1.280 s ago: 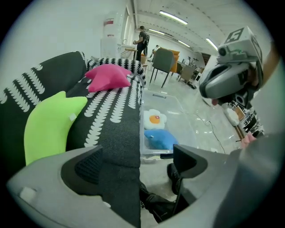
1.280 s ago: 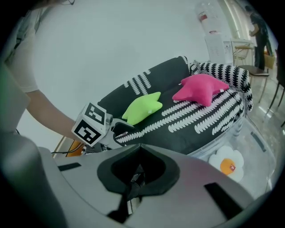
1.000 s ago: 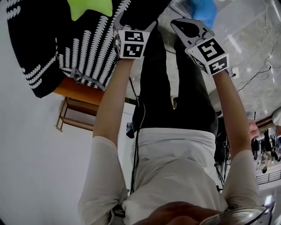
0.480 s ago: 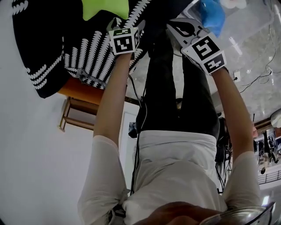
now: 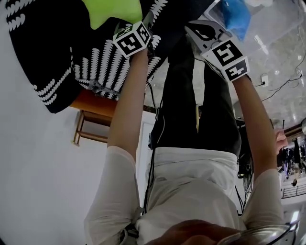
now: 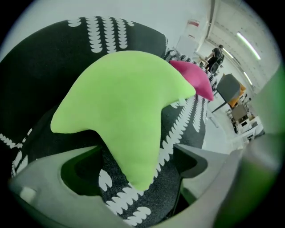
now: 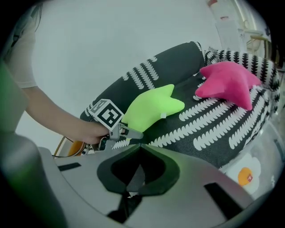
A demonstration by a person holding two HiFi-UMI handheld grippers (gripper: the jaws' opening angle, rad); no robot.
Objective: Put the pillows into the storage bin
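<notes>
Your left gripper has its jaws apart. The lower arm of the green star pillow sits in the gap between them, not clamped. That pillow lies on the black cushion with white leaf print, and the pink star pillow lies behind it on the same cushion, beside the green one.

Your right gripper has its jaws closed together with nothing between them. It is held off the cushion, pointing at the scene. Its view shows the left gripper at the near arm of the green star pillow, with the pink star pillow further right on the patterned cushion.

In the head view both of your arms reach forward: left gripper at the edge of the green pillow, right gripper beside it and apart from the pillow. A clear storage bin is at the upper right with something blue at its near edge. Neither star pillow is in it. An orange wooden stand shows under the cushion's edge.
</notes>
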